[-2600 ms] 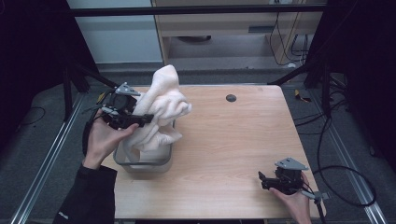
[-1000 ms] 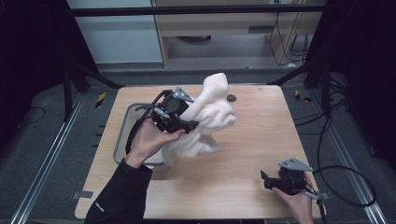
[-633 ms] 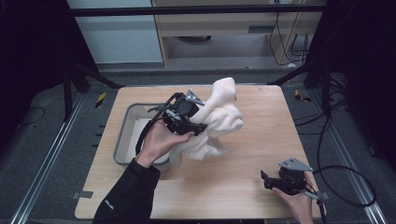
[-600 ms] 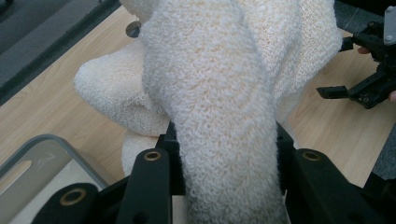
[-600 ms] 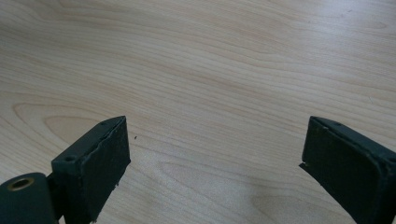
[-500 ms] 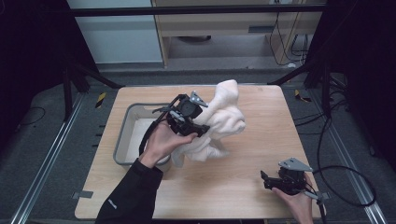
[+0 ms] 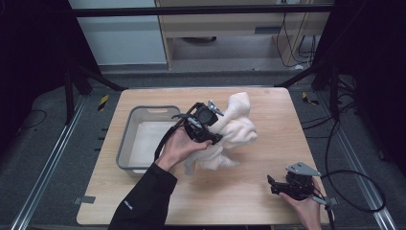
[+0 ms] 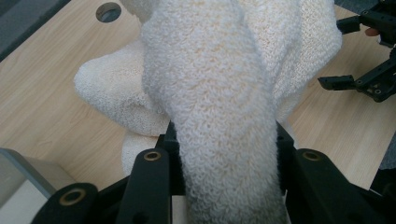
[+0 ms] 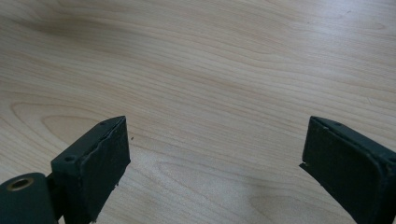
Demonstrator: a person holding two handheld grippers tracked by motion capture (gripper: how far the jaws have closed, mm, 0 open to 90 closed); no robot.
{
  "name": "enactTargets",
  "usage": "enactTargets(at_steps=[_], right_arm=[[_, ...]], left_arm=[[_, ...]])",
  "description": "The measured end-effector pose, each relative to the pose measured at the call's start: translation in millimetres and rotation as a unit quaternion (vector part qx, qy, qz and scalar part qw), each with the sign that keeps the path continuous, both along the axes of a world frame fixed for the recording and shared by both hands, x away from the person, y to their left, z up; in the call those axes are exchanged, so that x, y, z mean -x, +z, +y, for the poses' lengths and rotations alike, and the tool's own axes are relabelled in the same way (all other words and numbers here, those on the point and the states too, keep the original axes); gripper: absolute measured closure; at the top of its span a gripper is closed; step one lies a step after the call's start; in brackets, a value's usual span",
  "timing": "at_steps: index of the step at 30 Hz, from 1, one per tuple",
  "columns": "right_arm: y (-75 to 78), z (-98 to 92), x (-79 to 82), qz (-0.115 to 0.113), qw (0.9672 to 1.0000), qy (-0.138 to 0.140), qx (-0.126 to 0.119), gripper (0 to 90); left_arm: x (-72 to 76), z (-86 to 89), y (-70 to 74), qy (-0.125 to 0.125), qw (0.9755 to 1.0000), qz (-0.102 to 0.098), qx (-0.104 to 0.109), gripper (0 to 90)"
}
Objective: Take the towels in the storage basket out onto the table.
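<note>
Left tool (image 7: 216, 130) clamps the white towel (image 7: 234, 132) — right tool (image 7: 274, 184) gapes.

One white towel (image 7: 234, 132), one grey bin (image 7: 125, 143), two hand-held grippers (one per hand), one table (image 7: 268, 191).

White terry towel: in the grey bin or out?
Out. The white terry towel hangs bunched from the left hand-held gripper over the wooden table, right of the grey plastic bin.

Fluffy white terry cloth towel (image 7: 230, 134), matt pale wood table (image 7: 268, 201), grey plastic tub (image 7: 125, 143)
</note>
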State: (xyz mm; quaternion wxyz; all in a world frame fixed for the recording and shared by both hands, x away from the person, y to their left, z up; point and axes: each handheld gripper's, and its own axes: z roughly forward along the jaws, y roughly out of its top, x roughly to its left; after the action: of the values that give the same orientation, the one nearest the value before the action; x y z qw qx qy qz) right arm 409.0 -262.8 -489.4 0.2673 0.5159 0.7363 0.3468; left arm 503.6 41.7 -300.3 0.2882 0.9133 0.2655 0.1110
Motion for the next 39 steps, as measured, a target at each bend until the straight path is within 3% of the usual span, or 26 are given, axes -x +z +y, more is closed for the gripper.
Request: enactTargets(at_steps=[20,39], right_arm=[[-1.1,-1.1,-0.5,0.003,1.0000,-0.004,0.002,7.4],[-2.9,-0.8,-1.2,0.005,1.0000,-0.002,0.004,7.2]], left_arm=[[-16.6,-25.2,-42.8,-0.008,0.9996,0.026,-0.009,61.9],[-26.0,-37.5,-87.5,-0.006,0.9987,0.046,-0.023,58.8]])
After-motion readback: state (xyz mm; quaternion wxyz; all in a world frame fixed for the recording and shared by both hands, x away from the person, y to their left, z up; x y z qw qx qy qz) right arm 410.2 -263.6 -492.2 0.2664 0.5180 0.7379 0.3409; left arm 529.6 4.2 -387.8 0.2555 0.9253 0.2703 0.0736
